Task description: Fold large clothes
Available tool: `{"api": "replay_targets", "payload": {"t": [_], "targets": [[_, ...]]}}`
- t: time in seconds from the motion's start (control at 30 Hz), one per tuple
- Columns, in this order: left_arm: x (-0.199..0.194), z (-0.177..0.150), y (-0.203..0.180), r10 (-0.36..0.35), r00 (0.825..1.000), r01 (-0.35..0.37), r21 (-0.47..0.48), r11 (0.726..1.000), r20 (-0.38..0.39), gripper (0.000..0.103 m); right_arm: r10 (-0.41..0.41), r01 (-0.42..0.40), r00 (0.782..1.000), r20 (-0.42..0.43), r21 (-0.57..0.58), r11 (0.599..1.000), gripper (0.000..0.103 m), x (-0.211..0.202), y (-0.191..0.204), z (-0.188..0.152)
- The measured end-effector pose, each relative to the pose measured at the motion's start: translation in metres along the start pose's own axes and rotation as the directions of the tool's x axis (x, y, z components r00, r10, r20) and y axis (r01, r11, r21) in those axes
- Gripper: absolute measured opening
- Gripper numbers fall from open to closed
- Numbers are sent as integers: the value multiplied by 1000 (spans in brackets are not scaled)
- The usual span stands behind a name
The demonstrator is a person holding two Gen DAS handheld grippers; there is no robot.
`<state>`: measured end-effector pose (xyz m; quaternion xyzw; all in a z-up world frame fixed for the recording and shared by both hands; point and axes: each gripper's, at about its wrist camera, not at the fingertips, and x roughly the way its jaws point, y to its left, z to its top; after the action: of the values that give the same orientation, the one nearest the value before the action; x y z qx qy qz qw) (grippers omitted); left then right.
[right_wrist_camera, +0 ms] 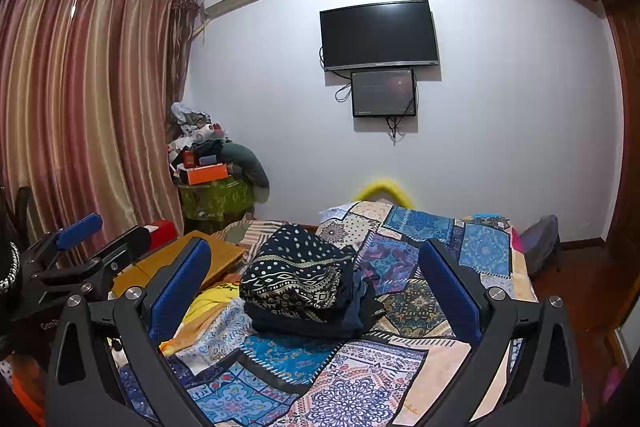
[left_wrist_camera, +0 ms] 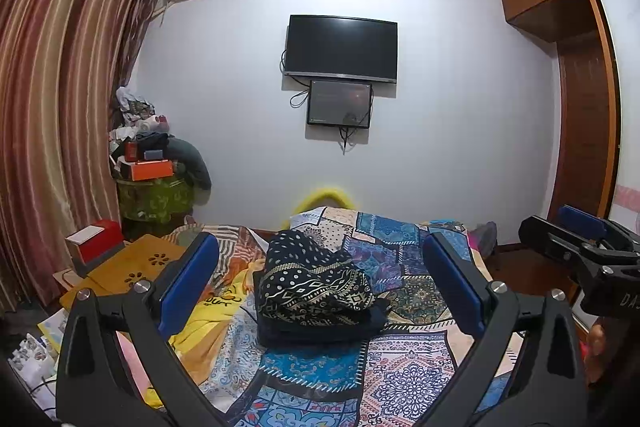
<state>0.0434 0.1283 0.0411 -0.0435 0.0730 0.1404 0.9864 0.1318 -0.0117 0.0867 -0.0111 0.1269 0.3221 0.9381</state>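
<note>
Folded dark patterned garment lies on the patchwork bedspread.

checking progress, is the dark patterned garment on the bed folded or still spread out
Folded: the dark patterned garment sits as a compact layered bundle on the patchwork bedspread, stacked edges showing. Both claws are open and off it.

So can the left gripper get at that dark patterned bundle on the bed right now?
Probably yes: the left gripper has its jaws open and empty, facing the dark patterned garment, with nothing between them.
</note>
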Motion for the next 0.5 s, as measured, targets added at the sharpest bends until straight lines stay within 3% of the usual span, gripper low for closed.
{"api": "replay_targets", "payload": {"t": [0.5], "targets": [[-6,3,-5,-9,1000,8,6,1000,4,102,-8,8,1000,1,13,1000,103,0,-1,2]]}}
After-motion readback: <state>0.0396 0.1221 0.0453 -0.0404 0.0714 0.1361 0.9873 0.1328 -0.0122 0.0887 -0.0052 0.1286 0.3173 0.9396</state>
